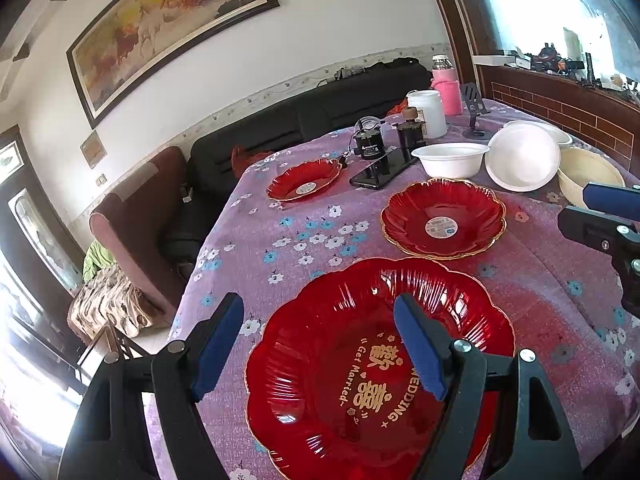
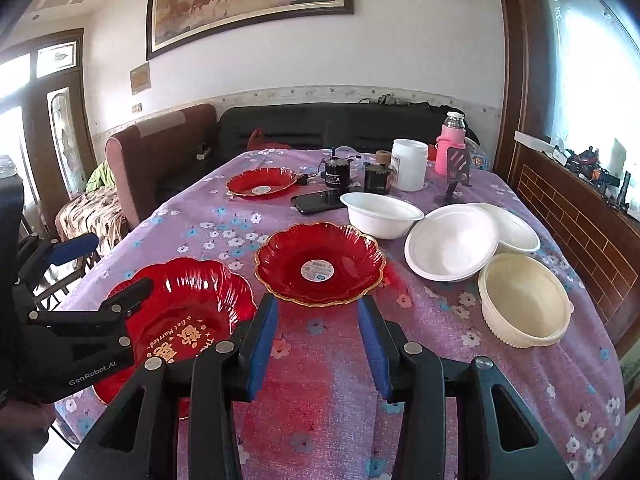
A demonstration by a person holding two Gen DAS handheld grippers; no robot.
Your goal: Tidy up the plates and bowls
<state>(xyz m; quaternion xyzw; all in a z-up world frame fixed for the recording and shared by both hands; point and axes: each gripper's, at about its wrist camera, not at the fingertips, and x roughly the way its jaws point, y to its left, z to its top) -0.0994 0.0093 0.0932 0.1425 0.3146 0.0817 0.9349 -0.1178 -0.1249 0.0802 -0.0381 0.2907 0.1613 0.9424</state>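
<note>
Left gripper [image 1: 320,344] is held over the near rim of the large red wedding plate [image 1: 360,368], jaws wide, nothing gripped. Right gripper [image 2: 318,340] is held above bare tabletop [image 2: 440,380], jaws wide, nothing gripped. Second red plate [image 2: 320,264] is seen mid-tabletop, third red plate [image 2: 262,182] further back. White bowl [image 2: 380,216], tilted white bowl [image 2: 450,242] and cream bowl [image 2: 524,300] are grouped at right.
</note>
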